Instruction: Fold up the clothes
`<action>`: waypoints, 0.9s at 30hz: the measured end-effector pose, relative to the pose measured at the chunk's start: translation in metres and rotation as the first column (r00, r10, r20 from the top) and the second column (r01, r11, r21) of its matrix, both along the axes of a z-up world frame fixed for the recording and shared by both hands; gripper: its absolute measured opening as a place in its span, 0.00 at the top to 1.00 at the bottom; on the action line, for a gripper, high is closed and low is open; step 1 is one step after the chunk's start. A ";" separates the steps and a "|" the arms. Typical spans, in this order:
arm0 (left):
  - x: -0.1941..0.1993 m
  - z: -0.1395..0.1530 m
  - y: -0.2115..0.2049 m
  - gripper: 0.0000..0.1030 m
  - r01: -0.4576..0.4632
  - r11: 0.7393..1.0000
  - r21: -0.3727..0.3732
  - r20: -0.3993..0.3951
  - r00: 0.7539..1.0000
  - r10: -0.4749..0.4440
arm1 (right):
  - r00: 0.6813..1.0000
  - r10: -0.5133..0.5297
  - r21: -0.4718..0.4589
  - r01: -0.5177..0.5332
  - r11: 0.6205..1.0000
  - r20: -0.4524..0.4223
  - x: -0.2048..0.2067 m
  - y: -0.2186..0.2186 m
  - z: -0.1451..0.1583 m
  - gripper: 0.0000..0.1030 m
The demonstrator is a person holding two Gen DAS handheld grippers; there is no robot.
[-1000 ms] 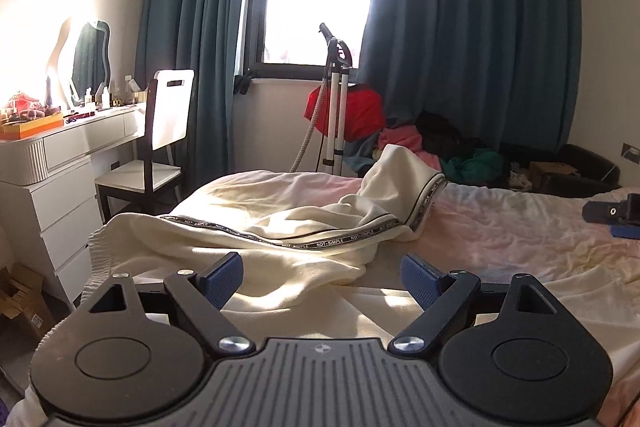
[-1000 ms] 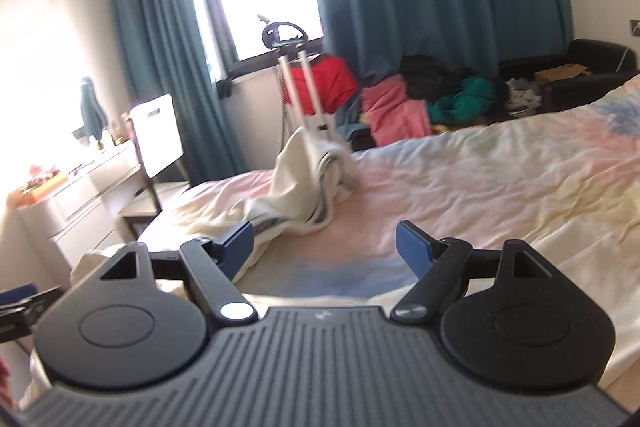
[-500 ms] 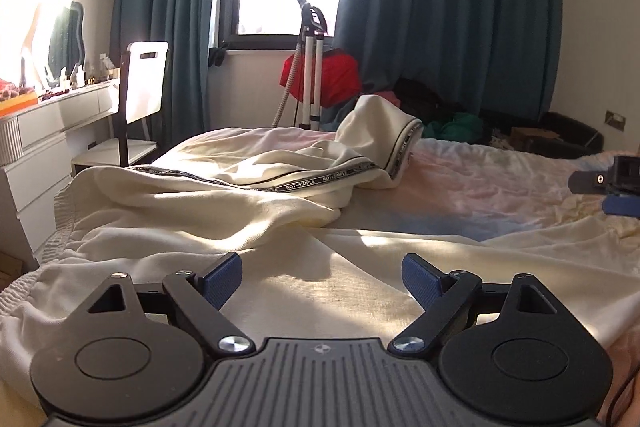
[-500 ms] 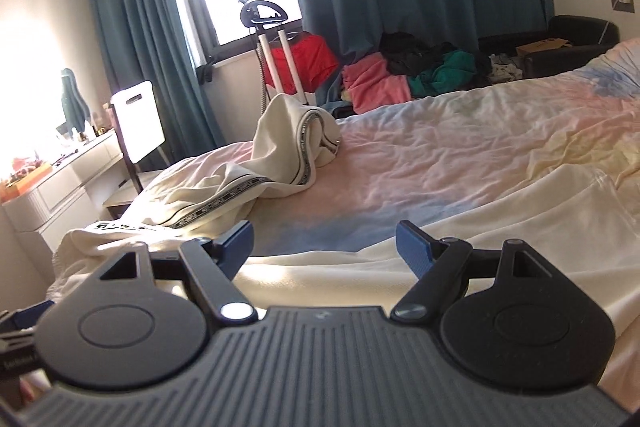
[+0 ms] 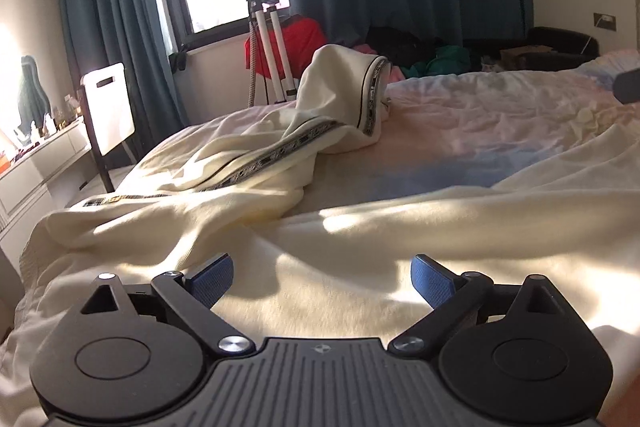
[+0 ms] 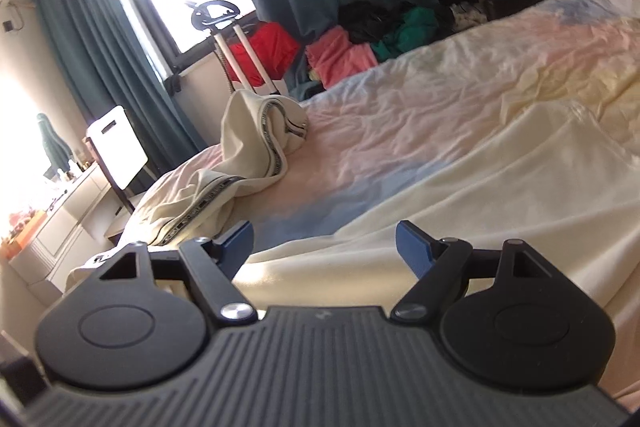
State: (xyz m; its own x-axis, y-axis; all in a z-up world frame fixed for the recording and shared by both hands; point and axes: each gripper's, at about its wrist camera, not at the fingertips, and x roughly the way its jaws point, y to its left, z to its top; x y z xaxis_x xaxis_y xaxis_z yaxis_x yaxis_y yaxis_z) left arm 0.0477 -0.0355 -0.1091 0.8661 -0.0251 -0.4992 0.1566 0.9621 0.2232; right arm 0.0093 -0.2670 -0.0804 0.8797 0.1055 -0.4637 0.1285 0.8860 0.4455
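Note:
A cream garment with a black-and-white patterned trim lies spread across the bed (image 5: 248,203); its far end stands bunched up in a peak (image 5: 344,87). It also shows in the right wrist view (image 6: 500,187), with the bunched end at the left (image 6: 256,135). My left gripper (image 5: 322,277) is open, low over the near part of the garment, holding nothing. My right gripper (image 6: 324,245) is open, just above the garment's near edge, holding nothing.
The bed has a pastel sheet (image 5: 500,123). A garment steamer on a stand (image 5: 264,39) and a pile of clothes (image 6: 360,43) sit beyond the bed under the window. A white chair (image 5: 108,107) and a white dresser (image 5: 36,167) stand at the left.
Both grippers have moved forward and down over the cream garment, which now fills the foreground. Both views have tilted. Both jaws stay open.

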 end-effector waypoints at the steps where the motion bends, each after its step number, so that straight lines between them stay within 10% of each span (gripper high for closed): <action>1: 0.017 0.000 -0.007 0.05 0.008 1.000 0.002 0.010 1.000 -0.008 | 1.000 -0.015 0.002 0.015 1.000 -0.007 0.003 -0.004 -0.003 0.22; 13: 0.294 -0.002 -0.097 0.06 -0.038 0.998 -0.040 0.031 0.999 0.039 | 0.974 -0.216 -0.069 0.212 0.975 -0.069 0.071 -0.049 -0.043 0.22; 17: 0.349 -0.009 -0.113 0.22 -0.085 0.996 0.017 0.045 0.995 0.084 | 0.976 -0.201 -0.081 0.194 0.978 -0.086 0.100 -0.048 -0.063 0.22; 19: 0.361 -0.007 -0.114 0.43 -0.052 0.998 0.027 0.085 0.995 0.050 | 0.978 -0.186 -0.071 0.180 0.981 -0.096 0.108 -0.047 -0.071 0.23; 20: 0.365 -0.005 -0.115 0.78 -0.021 0.999 0.039 0.091 0.996 0.018 | 0.979 -0.181 -0.066 0.175 0.982 -0.099 0.111 -0.047 -0.075 0.23; 21: 0.368 -0.002 -0.116 0.88 0.010 0.999 0.049 0.097 0.995 -0.014 | 0.978 -0.182 -0.066 0.176 0.982 -0.101 0.112 -0.046 -0.077 0.23; 27: 0.321 0.039 -0.129 0.92 0.220 0.973 0.071 0.142 0.963 -0.228 | 0.970 -0.222 -0.053 0.218 0.974 -0.094 0.107 -0.050 -0.077 0.23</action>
